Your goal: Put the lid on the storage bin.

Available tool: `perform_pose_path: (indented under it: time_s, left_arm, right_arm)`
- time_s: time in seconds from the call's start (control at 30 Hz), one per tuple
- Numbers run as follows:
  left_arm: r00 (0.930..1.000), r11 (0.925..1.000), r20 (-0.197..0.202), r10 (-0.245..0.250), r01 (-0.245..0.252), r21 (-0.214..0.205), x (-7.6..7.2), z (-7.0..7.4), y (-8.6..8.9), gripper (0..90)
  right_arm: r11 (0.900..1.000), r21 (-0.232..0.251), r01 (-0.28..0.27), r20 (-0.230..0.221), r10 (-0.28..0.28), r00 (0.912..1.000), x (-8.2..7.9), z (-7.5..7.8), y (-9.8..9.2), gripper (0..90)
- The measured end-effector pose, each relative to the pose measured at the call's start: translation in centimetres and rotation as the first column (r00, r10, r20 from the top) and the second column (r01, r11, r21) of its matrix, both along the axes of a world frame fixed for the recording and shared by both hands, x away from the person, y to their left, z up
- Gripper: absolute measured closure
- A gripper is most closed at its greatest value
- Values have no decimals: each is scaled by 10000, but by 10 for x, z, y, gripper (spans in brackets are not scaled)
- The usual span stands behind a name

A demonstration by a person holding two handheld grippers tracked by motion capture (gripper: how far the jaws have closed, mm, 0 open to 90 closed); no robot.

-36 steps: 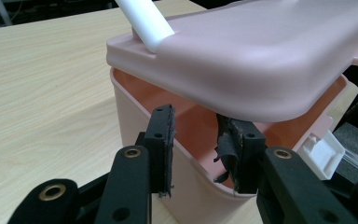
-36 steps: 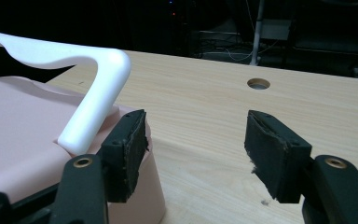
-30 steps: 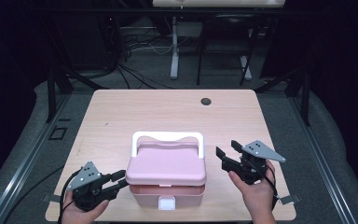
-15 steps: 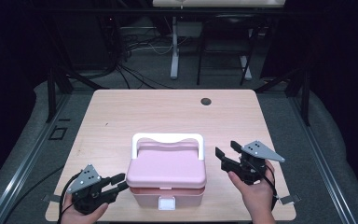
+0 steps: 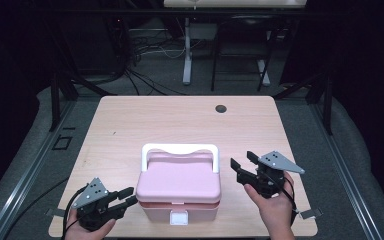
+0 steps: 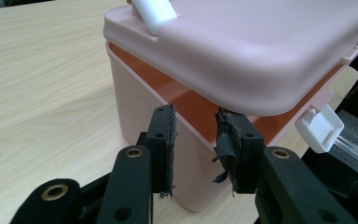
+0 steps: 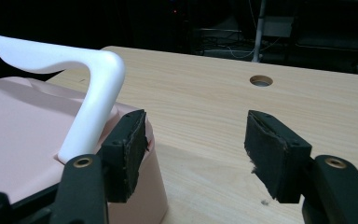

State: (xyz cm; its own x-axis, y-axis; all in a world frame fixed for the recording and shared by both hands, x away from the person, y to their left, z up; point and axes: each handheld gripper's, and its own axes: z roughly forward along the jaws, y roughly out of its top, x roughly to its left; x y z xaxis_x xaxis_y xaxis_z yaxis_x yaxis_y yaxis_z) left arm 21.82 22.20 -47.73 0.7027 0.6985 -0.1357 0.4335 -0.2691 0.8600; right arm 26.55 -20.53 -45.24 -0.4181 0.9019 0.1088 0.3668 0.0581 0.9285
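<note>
Both grippers, left gripper (image 5: 122, 197) and right gripper (image 5: 244, 162), stay put beside the pink box (image 5: 179, 187), jaws apart.

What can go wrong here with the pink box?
1. The lid sits ajar over the box, its white latch undone. The left gripper sits at the lid's lower edge with jaws open; a push there may slide the whole box rather than lift the lid.
2. The right gripper is open beside the handle and holds nothing, so nothing steadies the box.
3. The box stands near the table front edge and could be nudged off.
</note>
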Motion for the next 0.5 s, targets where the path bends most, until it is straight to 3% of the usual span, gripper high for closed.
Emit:
perform_pose_path:
  time_s: [0.5]
  left_arm:
    - [10000, 9999, -88, -16, 17, 132, -2, -2, 1, 667]
  right_arm:
    - [10000, 41, 16, -22, -16, 10000, 0, -1, 0, 384]
